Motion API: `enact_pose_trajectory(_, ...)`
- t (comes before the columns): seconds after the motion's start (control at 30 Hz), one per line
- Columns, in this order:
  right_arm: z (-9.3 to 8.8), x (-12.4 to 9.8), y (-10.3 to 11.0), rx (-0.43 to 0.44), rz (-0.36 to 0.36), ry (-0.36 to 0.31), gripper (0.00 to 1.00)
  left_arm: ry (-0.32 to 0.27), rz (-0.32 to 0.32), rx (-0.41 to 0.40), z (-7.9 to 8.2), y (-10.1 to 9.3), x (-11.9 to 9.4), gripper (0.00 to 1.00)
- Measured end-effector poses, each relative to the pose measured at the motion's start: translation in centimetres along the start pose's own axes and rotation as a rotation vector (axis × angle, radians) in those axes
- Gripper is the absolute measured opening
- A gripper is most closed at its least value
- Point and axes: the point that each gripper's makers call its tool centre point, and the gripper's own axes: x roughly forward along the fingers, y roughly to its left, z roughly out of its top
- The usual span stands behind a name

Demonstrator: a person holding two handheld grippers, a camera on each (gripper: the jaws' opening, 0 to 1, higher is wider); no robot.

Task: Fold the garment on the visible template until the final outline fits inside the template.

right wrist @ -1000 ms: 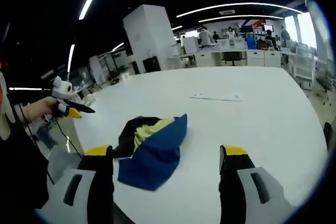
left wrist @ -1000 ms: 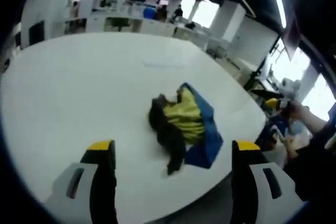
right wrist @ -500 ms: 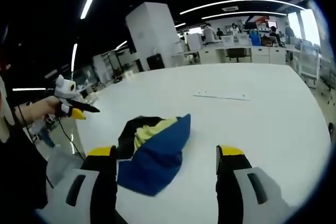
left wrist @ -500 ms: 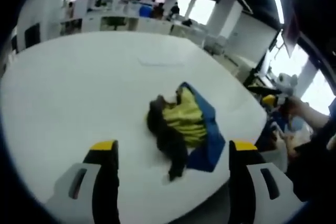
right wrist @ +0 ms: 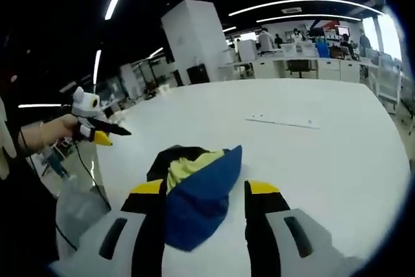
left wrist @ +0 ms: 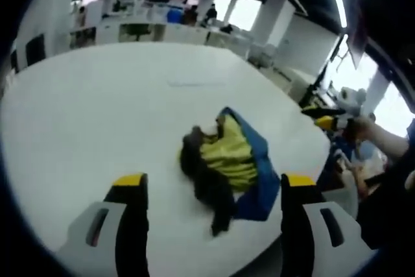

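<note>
I am holding both grippers above the near edge of a large white table [left wrist: 97, 115]. The garment [left wrist: 227, 160] is lying on it in a crumpled heap: blue outer fabric, a yellow-green inner part, and a black section trailing toward me. It is sitting close to the table edge.

Left gripper [left wrist: 207, 189]: my jaws are standing wide apart with nothing between them, their yellow tips framing the heap in the left gripper view. They are not touching the cloth.

Right gripper [right wrist: 204, 189]: my jaws are also parted, though less widely, and are not clamping anything. In the right gripper view the blue fold of the garment [right wrist: 198, 189] is lying between the two yellow tips; whether the tips are touching the fabric, I cannot tell.

A thin pale strip [right wrist: 282, 121] is lying flat on the table beyond the garment, well apart from it. No outline of a template is standing out to me on the white surface.

In the left gripper view my right hand [left wrist: 363, 128] is showing at the right side, gripping its tool. In the right gripper view my left hand [right wrist: 58, 128] is showing at the left side.

No brand, label or writing is readable on the garment, the table or the grippers; the background office is too blurred to read.
</note>
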Motion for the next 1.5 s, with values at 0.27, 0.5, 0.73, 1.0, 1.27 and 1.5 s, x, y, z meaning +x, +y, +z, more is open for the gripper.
enact_pose_trajectory(0.27, 0.4, 1.7, -0.1, -0.016, 0.029, 0.033, 0.47, 0.021, -0.020, 0.026, 0.4, 0.0, 1.3, 0.80)
enact_pose_trajectory(0.5, 0.6, 3.6, -0.8, -0.067, 0.056, 0.094, 0.44, 0.036, -0.032, 0.058, 1.3, 0.2, 2.8, 0.79)
enact_pose_trajectory(0.73, 1.3, 5.2, -1.2, -0.089, 0.071, 0.106, 0.43, 0.056, -0.051, 0.081, 1.6, 0.3, 4.3, 0.77)
enact_pose_trajectory(1.0, 2.1, 7.9, -1.7, -0.140, 0.118, 0.157, 0.42, 0.083, -0.088, 0.110, 2.4, 0.2, 6.7, 0.75)
enact_pose_trajectory(1.27, 2.2, 9.8, -1.9, -0.182, 0.194, 0.225, 0.38, 0.089, -0.133, 0.108, 3.5, 0.1, 8.9, 0.69)
enact_pose_trajectory(1.5, 1.5, 11.6, -3.0, -0.189, 0.224, 0.280, 0.37, 0.118, -0.143, 0.131, 3.6, 0.7, 10.8, 0.64)
